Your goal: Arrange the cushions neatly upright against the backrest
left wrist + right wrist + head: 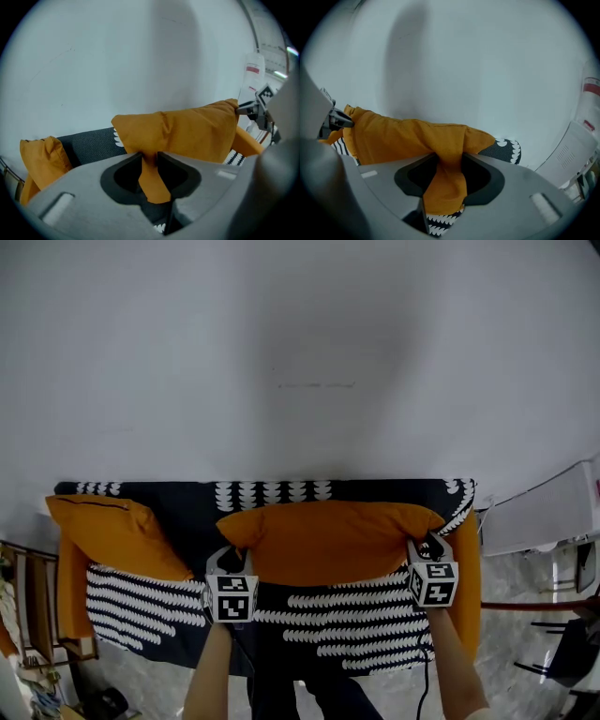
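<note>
A wide orange cushion (333,540) stands along the backrest of the dark sofa (281,491) with its white pattern. My left gripper (230,561) holds its left lower corner and my right gripper (427,547) its right corner. In the left gripper view a fold of the cushion (187,133) fills the gap of the left gripper (149,161) and touches both jaws. The right gripper view shows the same: cushion (403,136) cloth bunched in the right gripper (450,164). A second orange cushion (112,532) leans at the sofa's left end.
A white wall rises behind the sofa. Orange sofa arms (466,587) flank the seat. A white cabinet (544,512) stands to the right, with dark chair legs (562,643) near it. A wooden rack (33,610) stands at the left.
</note>
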